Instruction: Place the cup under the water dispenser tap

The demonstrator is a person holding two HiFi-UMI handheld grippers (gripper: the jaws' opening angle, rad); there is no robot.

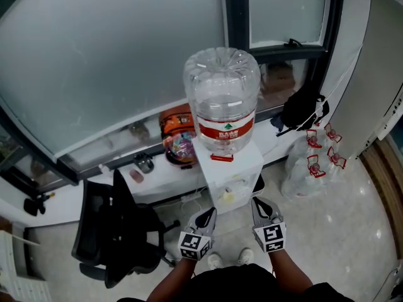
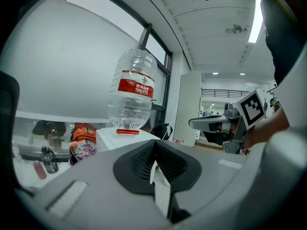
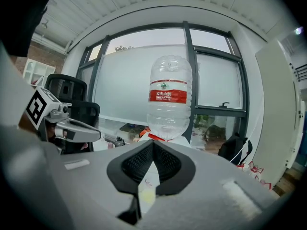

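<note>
A white water dispenser (image 1: pixel 230 172) stands before me with a big clear bottle (image 1: pixel 221 99), red-labelled, upside down on top. On its front is a small pale, yellowish thing (image 1: pixel 227 197); whether it is a cup or a tap I cannot tell. My left gripper (image 1: pixel 208 214) and right gripper (image 1: pixel 261 204) hang side by side just short of the dispenser, both shut with nothing in them. In the left gripper view the jaws (image 2: pixel 154 143) meet under the bottle (image 2: pixel 133 92). In the right gripper view the jaws (image 3: pixel 152 143) likewise touch below the bottle (image 3: pixel 169 99).
A black office chair (image 1: pixel 116 231) stands close on the left. The windowsill behind carries an orange bag (image 1: pixel 177 134) and small items. A black bag (image 1: pixel 303 109) and clear plastic sacks with red ties (image 1: pixel 312 165) lie to the right. My shoes (image 1: pixel 228 257) are on the pale floor.
</note>
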